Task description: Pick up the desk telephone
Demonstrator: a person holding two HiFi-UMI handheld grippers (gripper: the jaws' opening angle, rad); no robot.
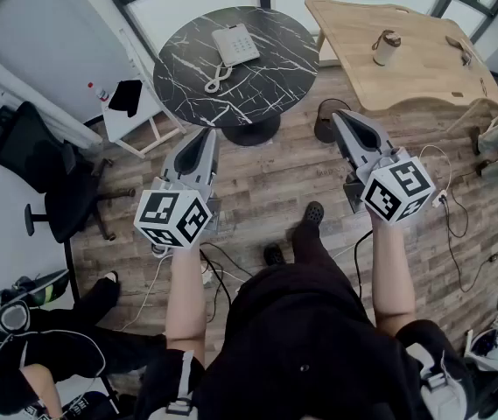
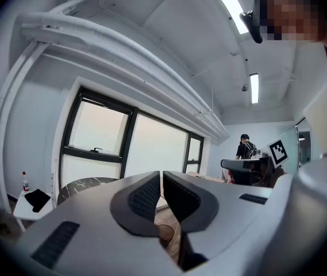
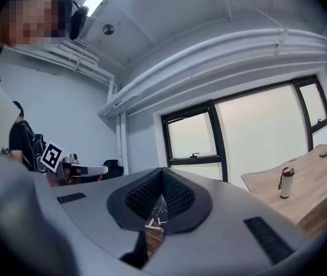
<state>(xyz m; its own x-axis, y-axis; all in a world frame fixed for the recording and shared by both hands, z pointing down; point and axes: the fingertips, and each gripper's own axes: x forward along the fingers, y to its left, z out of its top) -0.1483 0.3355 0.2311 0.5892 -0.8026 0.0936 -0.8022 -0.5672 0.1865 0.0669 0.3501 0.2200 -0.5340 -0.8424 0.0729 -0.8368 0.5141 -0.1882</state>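
A white desk telephone (image 1: 235, 44) lies on a round black marble table (image 1: 270, 81) at the top of the head view, its handset (image 1: 216, 80) off the base on a coiled cord. My left gripper (image 1: 205, 135) and right gripper (image 1: 340, 115) are held level above the wooden floor, well short of the table, both shut and empty. In the left gripper view the left gripper (image 2: 161, 174) has its pads together, with the marble table (image 2: 83, 184) low at the left. The right gripper (image 3: 162, 170) likewise has its jaws together.
A light wooden desk (image 1: 406, 55) with a bottle (image 1: 385, 48) stands at the top right. A black office chair (image 1: 43, 169) is at the left, a small white side table (image 1: 130, 116) beside the round one. Cables run over the floor (image 1: 266, 191). A person stands in the far background (image 2: 245, 148).
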